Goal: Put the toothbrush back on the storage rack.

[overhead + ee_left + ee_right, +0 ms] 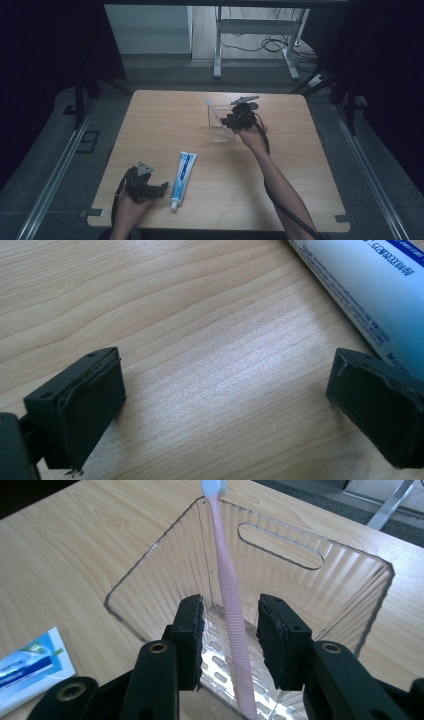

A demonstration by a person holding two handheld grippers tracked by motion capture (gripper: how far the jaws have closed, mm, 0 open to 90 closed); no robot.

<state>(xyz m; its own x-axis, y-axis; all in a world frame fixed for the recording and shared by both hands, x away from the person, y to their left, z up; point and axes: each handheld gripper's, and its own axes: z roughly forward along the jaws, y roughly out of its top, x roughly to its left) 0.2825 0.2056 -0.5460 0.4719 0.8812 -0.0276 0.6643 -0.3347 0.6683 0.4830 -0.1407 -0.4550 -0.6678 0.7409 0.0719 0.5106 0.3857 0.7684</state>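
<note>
Straddling pink toothbrush [231, 600] inside clear basket [345, 595], right gripper [230, 640] jaws parted, no contact. Left gripper [225, 405] jaws spread wide beside toothpaste tube [360, 285] on table [175, 315].

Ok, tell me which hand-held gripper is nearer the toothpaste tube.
Left. The left hand-held gripper sits open right beside the toothpaste tube, near its cap; the right hand-held gripper is farther up the table at the clear basket.

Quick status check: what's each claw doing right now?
Right gripper open around pink toothbrush in clear basket. Left gripper open, beside toothpaste tube. Nothing in the way.
</note>
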